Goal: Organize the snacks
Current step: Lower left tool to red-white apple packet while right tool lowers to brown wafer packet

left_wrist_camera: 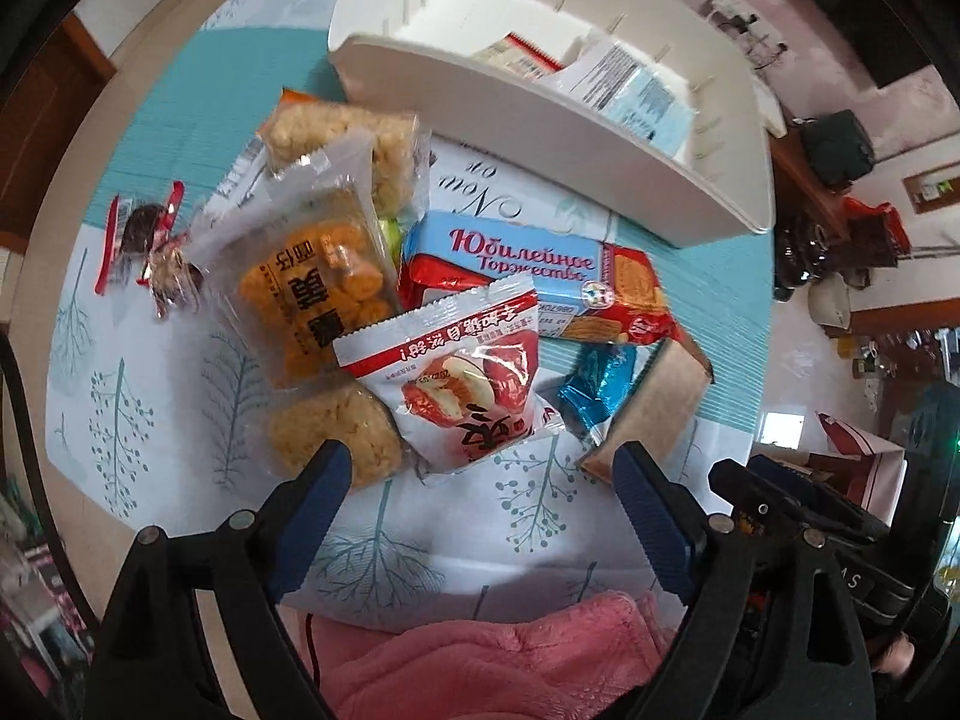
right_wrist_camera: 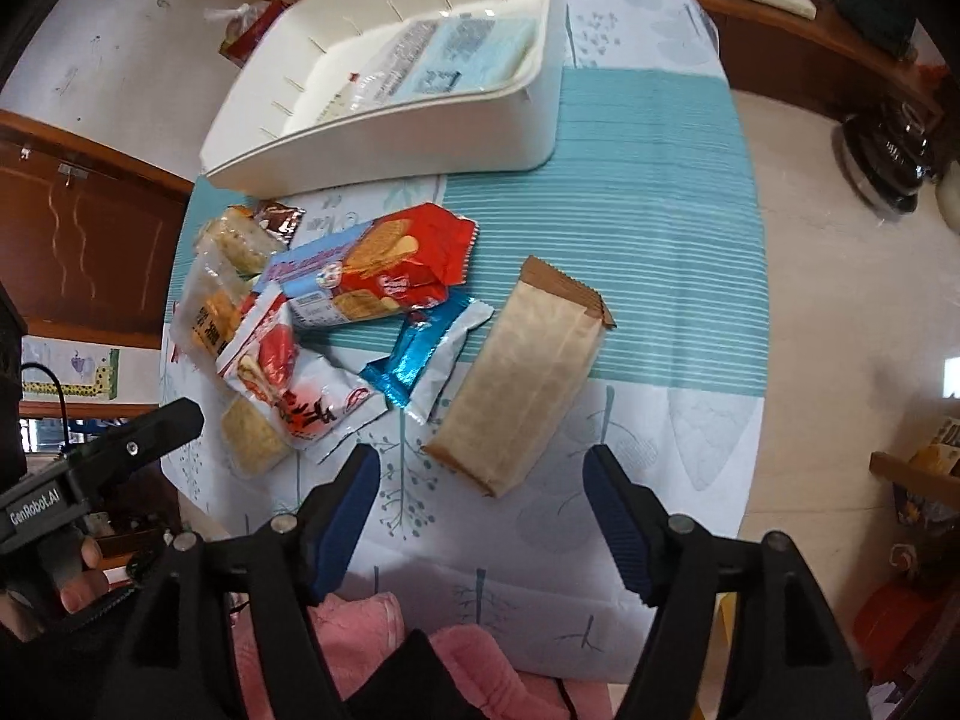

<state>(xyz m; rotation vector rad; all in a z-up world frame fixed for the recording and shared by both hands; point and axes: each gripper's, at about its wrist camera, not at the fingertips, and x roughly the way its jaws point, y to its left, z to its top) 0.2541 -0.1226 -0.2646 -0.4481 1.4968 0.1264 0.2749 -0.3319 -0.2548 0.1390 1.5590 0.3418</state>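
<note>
Brown paper packet (right_wrist_camera: 521, 378) lies at frame centre, just above your right gripper (right_wrist_camera: 483, 501), fingers spread wide, empty. Blue foil packet (right_wrist_camera: 420, 354) touches its left edge. Your left gripper (left_wrist_camera: 483, 495) also gapes, holding nothing; red-white date packet (left_wrist_camera: 462, 378) just above it, biscuit pack (left_wrist_camera: 540, 276) beyond. White bin (right_wrist_camera: 420, 120), upper frame, holds flat blue-labelled packets (right_wrist_camera: 444, 57).
</note>
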